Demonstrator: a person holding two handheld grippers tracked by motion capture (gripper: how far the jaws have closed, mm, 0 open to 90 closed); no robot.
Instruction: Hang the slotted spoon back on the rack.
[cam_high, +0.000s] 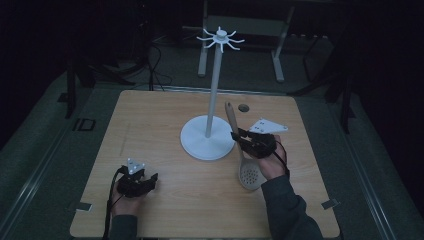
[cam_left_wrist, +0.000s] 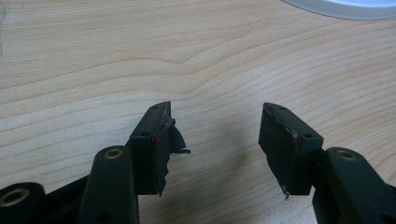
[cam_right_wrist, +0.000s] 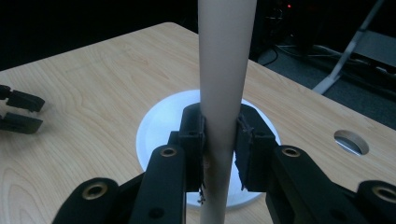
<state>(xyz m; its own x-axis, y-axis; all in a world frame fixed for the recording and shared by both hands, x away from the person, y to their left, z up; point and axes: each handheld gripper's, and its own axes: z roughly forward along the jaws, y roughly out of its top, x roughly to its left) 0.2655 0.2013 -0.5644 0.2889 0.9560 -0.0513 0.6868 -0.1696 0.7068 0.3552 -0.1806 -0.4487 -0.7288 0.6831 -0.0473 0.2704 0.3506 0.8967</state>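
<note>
While I watch from the high view, my right hand-held gripper (cam_high: 234, 136) has its jaws closed on the handle of a long pale wooden slotted spoon (cam_high: 241, 152), gripping it partway along the shaft. The spoon's long axis runs nearly straight away from me across the light wooden counter (cam_high: 150, 120): its round perforated bowl lies at the near end, close to my right hand (cam_high: 272, 162), and the handle tip points to the far edge, leaning slightly left. I cannot tell whether the bowl touches the counter or sits just above it.

In the right gripper view the pale handle (cam_right_wrist: 223, 93) rises up the middle of the frame between the two black pads (cam_right_wrist: 194, 140), which press on it from either side. Behind it sits the round white base of the tall white hook stand (cam_high: 207, 137), just left of the spoon in the high view, its pole upright and its ring of hooks at the top.

My left hand-held gripper (cam_high: 150, 179) rests at the near left of the counter, well apart from the spoon. In the left gripper view its jaws stand wide apart with bare wood between them; it holds nothing.
</note>
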